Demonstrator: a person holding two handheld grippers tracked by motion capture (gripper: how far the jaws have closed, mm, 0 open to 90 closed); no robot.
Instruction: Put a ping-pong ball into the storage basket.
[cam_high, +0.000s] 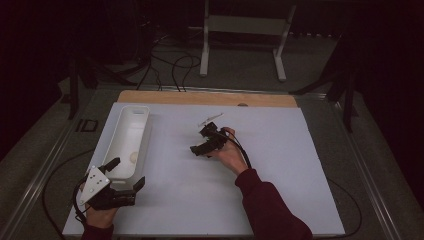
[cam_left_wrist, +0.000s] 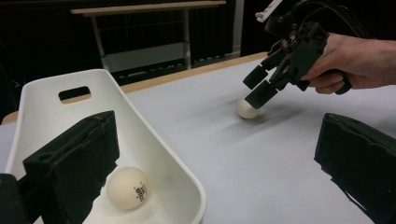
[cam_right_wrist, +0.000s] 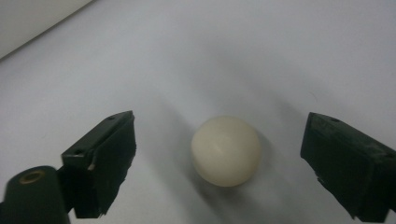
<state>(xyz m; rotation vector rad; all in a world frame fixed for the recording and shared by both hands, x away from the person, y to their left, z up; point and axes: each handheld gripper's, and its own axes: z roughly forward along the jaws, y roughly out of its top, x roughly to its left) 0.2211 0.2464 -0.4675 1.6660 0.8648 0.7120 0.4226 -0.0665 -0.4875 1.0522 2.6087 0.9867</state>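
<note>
We work on a pale sheet covering the tabletop (cam_high: 280, 200), with a strip of bare wood along its far edge and a dark room beyond, where a white frame stand (cam_high: 245, 30) and loose cables lie on the grey floor. A long white tray (cam_high: 142, 125) sits near the sheet's left edge, running front to back; most of the sheet to the right of it is bare, leaving wide room in the middle and on the right. Our right hand-held gripper (cam_high: 196, 149) is near the middle of the sheet, tipped down toward the surface, its jaws spread with a loose cream ball (cam_right_wrist: 226, 150) lying on the sheet between them, touching neither. The high view hides that ball under the gripper, while the left gripper view shows it (cam_left_wrist: 247, 108) at the tips of the right one. Our left hand-held gripper (cam_high: 127, 173) rests at the near end of the tray, jaws wide apart, one over the tray and one outside its wall. Its own view shows a second ball (cam_left_wrist: 127, 188) with small print on it lying in the tray's near end, and a handle slot in the far wall.
</note>
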